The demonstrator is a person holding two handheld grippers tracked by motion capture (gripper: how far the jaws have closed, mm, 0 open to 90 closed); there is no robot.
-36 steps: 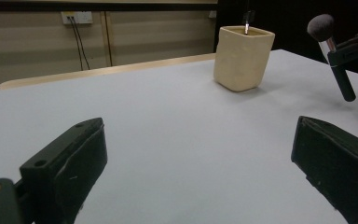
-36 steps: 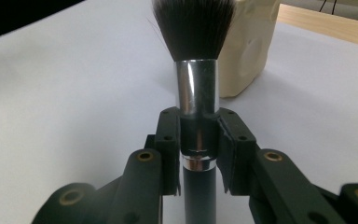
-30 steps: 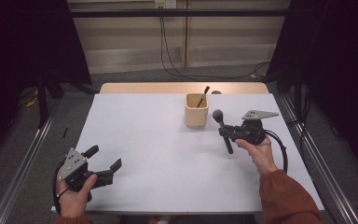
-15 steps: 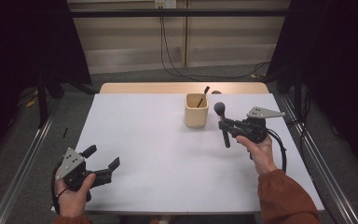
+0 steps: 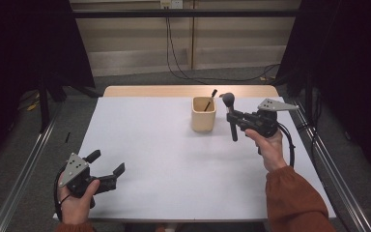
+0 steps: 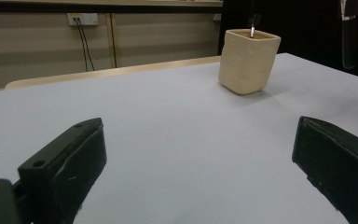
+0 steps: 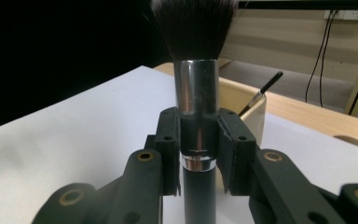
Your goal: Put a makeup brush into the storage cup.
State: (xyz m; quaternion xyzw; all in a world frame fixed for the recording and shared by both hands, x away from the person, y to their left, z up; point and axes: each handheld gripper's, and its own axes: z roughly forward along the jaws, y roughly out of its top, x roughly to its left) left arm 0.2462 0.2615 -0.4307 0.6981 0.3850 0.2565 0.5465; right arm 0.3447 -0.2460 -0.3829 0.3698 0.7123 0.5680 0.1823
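The right gripper (image 7: 198, 149) has its two jaws clamped on the handle of a makeup brush (image 7: 196, 93), just below the shiny metal collar. The brush stands upright between the pads, its dark bristles on top and its dark handle hanging down below the grip. In the high view the right gripper (image 5: 234, 118) holds the brush (image 5: 230, 116) clear above the white table (image 5: 174, 159), just to the right of a cream cup (image 5: 204, 115). The brush and the cup are near each other but not touching. A thin black brush (image 5: 210, 99) leans inside the cup, its tip sticking out over the rim. The person's right hand (image 5: 269, 147) grips the tool from behind, with a rust-coloured sleeve (image 5: 294, 203) below it.

The left gripper (image 5: 107, 166) rests low at the near left corner of the table, held by the left hand (image 5: 77, 200). Its jaws are spread wide with nothing between them, and the cup (image 6: 248, 60) stands well ahead of it across the bare tabletop.
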